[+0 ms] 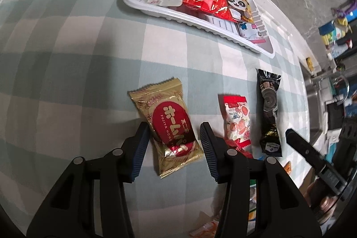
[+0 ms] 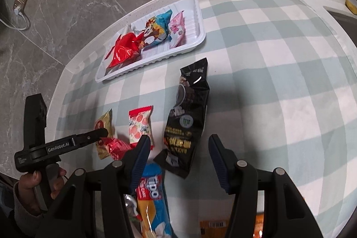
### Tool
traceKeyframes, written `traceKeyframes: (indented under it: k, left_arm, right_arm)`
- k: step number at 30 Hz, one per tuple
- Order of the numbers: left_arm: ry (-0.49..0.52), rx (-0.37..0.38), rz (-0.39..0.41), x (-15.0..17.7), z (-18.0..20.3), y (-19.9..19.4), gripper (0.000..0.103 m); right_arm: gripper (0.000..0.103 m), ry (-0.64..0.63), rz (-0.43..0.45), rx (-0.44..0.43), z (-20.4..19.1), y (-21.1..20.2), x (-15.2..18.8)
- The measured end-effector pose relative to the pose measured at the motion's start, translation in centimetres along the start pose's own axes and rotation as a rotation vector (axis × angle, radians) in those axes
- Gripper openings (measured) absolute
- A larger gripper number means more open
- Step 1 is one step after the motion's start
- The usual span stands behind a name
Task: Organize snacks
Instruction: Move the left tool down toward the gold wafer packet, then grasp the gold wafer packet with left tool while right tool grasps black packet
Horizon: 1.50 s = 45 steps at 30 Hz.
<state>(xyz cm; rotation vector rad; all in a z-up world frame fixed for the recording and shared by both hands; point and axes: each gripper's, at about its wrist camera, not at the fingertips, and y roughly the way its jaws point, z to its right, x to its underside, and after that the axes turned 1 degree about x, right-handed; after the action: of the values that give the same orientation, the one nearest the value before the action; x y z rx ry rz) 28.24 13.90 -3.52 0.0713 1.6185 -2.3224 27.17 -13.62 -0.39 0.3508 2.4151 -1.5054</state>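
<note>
A gold snack packet with a red oval label lies on the checked cloth. My left gripper straddles it, pads against both long sides, shut on it. In the right wrist view that gripper hovers over the same gold packet. My right gripper stands open above the near end of a black snack packet, pads clear of it. A red-and-white packet lies between the two, a small red wrapper beside it. The white tray at the back holds a red foil packet, a panda packet and a pink one.
A blue and yellow Tipo packet lies near under my right gripper's left finger. A person's hand grips the left tool. The tray sits by the table's far edge, stone floor beyond. Shelf clutter stands at the right.
</note>
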Motion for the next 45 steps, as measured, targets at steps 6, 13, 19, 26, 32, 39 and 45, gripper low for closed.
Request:
traceKeyframes:
  k: [6,13,19,26,32,39,45]
  left_arm:
    - [0.093,-0.060,0.012,-0.3,1.1,0.4,0.045]
    - [0.173,-0.102,0.027,0.2,1.8,0.7,0.045]
    - [0.230,-0.123,0.038,0.6,2.3,0.8,0.044]
    - [0.252,-0.135,0.061,0.9,1.7,0.5,0.029]
    - [0.224,-0.095,0.064,0.8,1.2,0.2,0.029]
    - [0.192,-0.033,0.082,0.6,0.6,-1.3,0.029]
    - [0.167,0.013,0.090,0.2,0.1,-2.6,0.029]
  right_arm:
    - [0.060,-0.025,-0.021,0.050,-0.2,1.7,-1.0]
    - [0.060,-0.057,-0.049,0.095,-0.5,3.5,-2.0]
    - [0.060,-0.085,-0.068,0.120,-1.1,4.7,-2.5]
    - [0.042,-0.145,-0.066,0.143,-1.5,5.0,-2.6]
    - [0.036,-0.010,-0.075,0.004,1.0,4.3,-3.0]
    - [0.035,0.143,-0.083,-0.149,3.6,3.1,-2.5]
    - [0.035,0.211,-0.082,-0.221,4.1,2.2,-2.0]
